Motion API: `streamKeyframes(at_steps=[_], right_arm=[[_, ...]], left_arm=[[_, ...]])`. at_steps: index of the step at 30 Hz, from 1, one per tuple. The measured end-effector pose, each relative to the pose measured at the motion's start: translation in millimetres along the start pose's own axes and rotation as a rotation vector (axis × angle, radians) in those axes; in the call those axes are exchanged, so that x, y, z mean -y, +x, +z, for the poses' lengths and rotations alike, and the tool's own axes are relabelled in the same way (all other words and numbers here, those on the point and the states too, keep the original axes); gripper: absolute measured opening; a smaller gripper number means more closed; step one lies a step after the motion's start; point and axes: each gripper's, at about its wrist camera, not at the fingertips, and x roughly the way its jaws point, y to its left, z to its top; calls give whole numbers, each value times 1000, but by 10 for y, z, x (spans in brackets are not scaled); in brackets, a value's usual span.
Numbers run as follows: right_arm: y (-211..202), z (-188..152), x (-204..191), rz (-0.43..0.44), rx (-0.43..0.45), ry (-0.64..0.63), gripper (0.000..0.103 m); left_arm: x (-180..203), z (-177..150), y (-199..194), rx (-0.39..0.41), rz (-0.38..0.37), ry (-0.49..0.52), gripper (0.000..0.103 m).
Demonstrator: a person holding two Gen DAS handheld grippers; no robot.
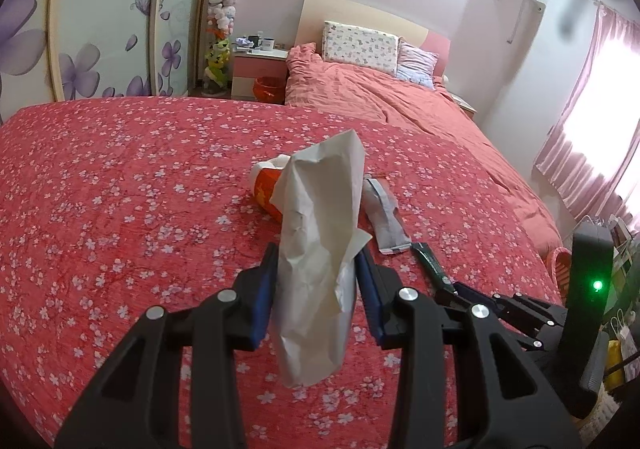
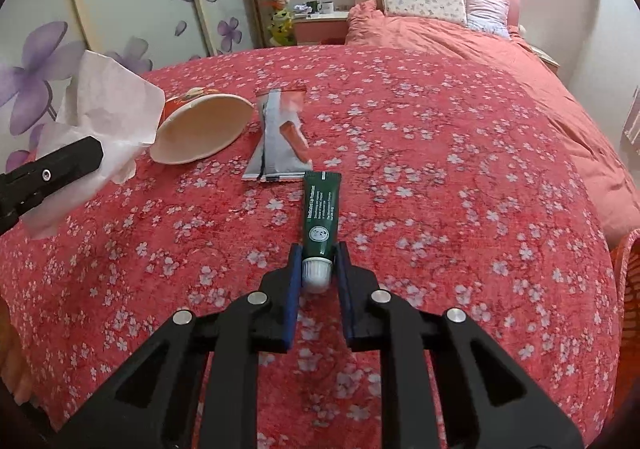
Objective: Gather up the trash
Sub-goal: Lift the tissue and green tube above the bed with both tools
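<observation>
My left gripper (image 1: 318,261) is shut on a crumpled white paper (image 1: 320,245) and holds it above the red flowered bedspread (image 1: 120,189). The paper also shows in the right wrist view (image 2: 108,109). My right gripper (image 2: 318,253) is shut on the cap end of a dark green tube (image 2: 321,215), which also shows in the left wrist view (image 1: 430,263). A tipped red and white paper cup (image 2: 200,129) and a silver and red wrapper (image 2: 280,141) lie on the bedspread beyond. The cup (image 1: 266,189) is partly hidden behind the paper in the left wrist view.
An orange basket (image 2: 628,289) stands at the bed's right edge, also in the left wrist view (image 1: 560,265). Pillows (image 1: 360,45) and a rumpled duvet (image 1: 380,97) lie at the far end. A nightstand (image 1: 260,65), a red bin (image 1: 270,89) and a flowered wardrobe (image 1: 100,29) stand behind.
</observation>
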Motion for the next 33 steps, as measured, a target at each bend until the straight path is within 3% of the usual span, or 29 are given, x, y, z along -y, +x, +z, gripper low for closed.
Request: streamKeyframes(at_steps=[9, 15, 30, 32, 33], right_arm=[[-274, -133, 238, -33, 54, 31, 17], [-151, -191, 419, -64, -33, 51, 17], [-73, -81, 452, -27, -51, 105, 18], [-69, -72, 450, -20, -53, 113, 22], [-66, -65, 445, -10, -54, 118, 29]], left_arm=[[272, -42, 12, -8, -26, 31, 38], [454, -84, 33, -18, -50, 50, 38], [550, -128, 32, -22, -53, 59, 38], [533, -124, 29, -22, -51, 58, 38], [523, -119, 31, -22, -50, 58, 38]])
